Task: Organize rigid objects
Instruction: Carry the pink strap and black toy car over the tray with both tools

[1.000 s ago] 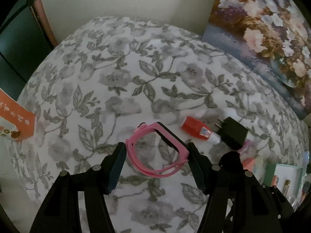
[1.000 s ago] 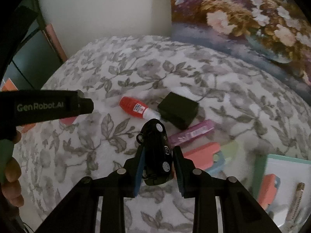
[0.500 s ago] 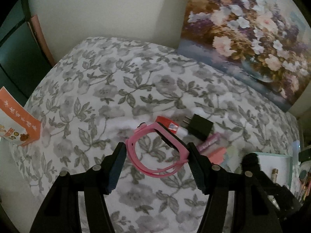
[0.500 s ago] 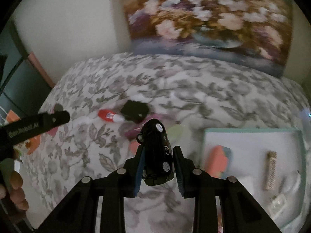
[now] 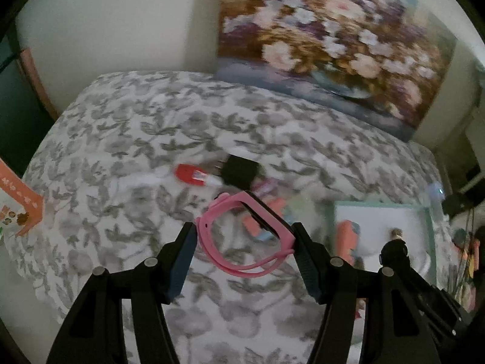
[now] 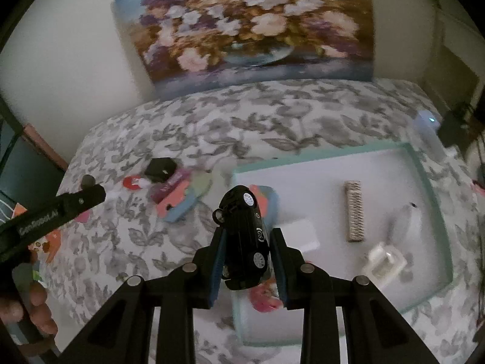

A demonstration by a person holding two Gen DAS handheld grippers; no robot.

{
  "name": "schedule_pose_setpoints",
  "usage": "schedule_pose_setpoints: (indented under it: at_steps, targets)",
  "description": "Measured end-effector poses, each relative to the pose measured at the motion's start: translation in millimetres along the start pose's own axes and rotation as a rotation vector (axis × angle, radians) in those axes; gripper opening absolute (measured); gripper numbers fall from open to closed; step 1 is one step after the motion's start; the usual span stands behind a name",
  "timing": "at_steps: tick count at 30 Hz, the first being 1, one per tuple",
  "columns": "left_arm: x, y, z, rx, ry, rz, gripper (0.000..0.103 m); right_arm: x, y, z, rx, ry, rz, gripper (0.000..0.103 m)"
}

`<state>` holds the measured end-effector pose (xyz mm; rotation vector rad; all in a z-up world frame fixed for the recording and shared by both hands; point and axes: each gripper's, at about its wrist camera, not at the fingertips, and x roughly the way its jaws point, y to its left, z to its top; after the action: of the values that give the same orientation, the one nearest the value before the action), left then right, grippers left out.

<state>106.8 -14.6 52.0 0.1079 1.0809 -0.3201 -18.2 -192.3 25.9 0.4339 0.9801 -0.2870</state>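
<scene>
My left gripper (image 5: 244, 242) is shut on a pink wristband (image 5: 242, 236) and holds it above the floral cloth. My right gripper (image 6: 247, 251) is shut on a black toy car (image 6: 244, 236) and holds it over the left edge of the teal-rimmed white tray (image 6: 424, 179). The tray also shows at the right of the left wrist view (image 5: 336, 209). In the tray lie a brush (image 6: 354, 210), a white mouse (image 6: 407, 221), a white clip (image 6: 383, 261) and an orange-and-blue piece (image 6: 266, 197).
On the cloth left of the tray lie a red glue bottle (image 5: 194, 176), a black charger (image 5: 241, 171), a purple tube (image 6: 169, 185) and an orange-and-blue piece (image 6: 178, 203). A flower painting (image 6: 248, 27) leans on the wall. An orange box (image 5: 18, 206) sits at the left edge.
Both grippers have moved right with their loads. The right gripper with the car has gone from above the loose items to above the tray. The left gripper has also risen.
</scene>
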Motion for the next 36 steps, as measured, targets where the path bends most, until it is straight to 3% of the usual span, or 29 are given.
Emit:
schedule_pose_setpoints:
  at_steps: [21,28,36]
  targets:
    - [10,-133,-44,0.250,0.102,-0.143,0.065,-17,-140,-8,0.274,0.028,-0.157,0.031]
    - [12,-171,-62,0.340,0.121,-0.153,0.065,-23,-175,-14,0.343,0.028,-0.195,0.031]
    - [18,-197,-78,0.415,0.141,-0.132,0.065,-27,-189,-17,0.374,0.016,-0.211,0.032]
